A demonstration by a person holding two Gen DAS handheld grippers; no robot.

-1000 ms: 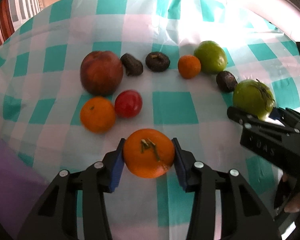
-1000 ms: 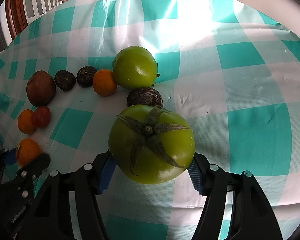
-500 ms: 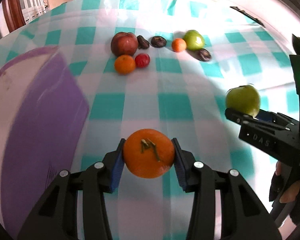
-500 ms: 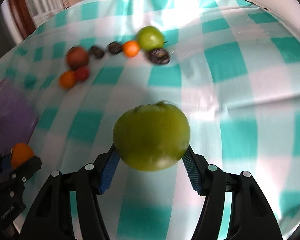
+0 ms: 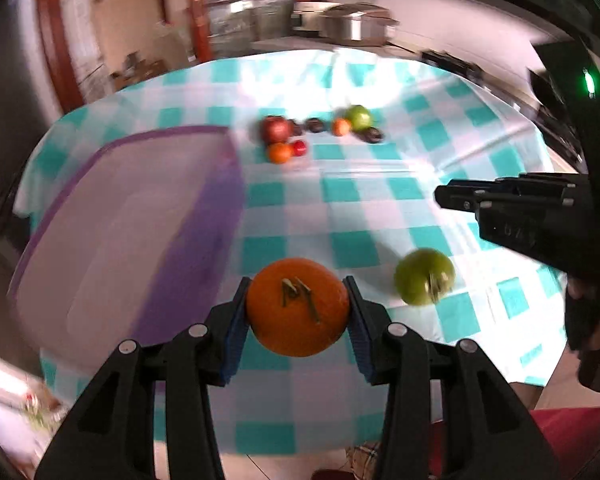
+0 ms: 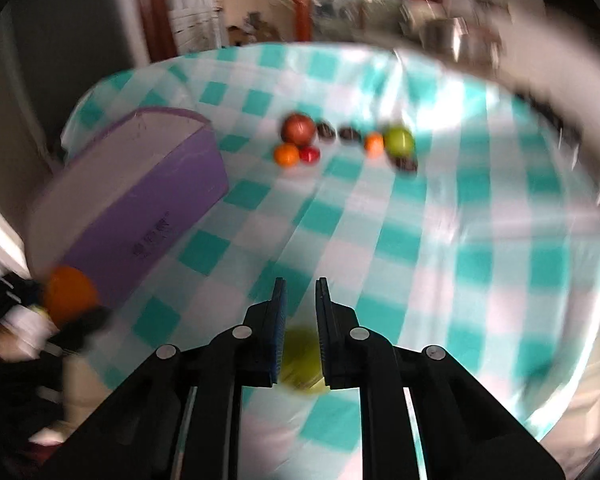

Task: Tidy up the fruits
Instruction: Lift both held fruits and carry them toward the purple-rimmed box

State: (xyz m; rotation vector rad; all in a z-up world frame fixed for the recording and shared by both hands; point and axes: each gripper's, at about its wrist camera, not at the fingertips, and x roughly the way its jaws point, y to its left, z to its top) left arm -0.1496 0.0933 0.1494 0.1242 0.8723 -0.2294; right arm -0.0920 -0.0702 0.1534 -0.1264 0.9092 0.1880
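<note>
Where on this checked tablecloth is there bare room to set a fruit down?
The middle of the teal-and-white checked tablecloth is bare, bordered by the purple plastic bin on the left, the far row of fruits and the loose green tomato nearer. The cloth right of that row is free too. Only that row is crowded.

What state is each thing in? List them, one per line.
Left claw: shut on orange.
Right claw: shut, empty.
Green tomato: loose, outside both claws.
Bin: open, looks empty.
Other fruit: lying on cloth.
</note>
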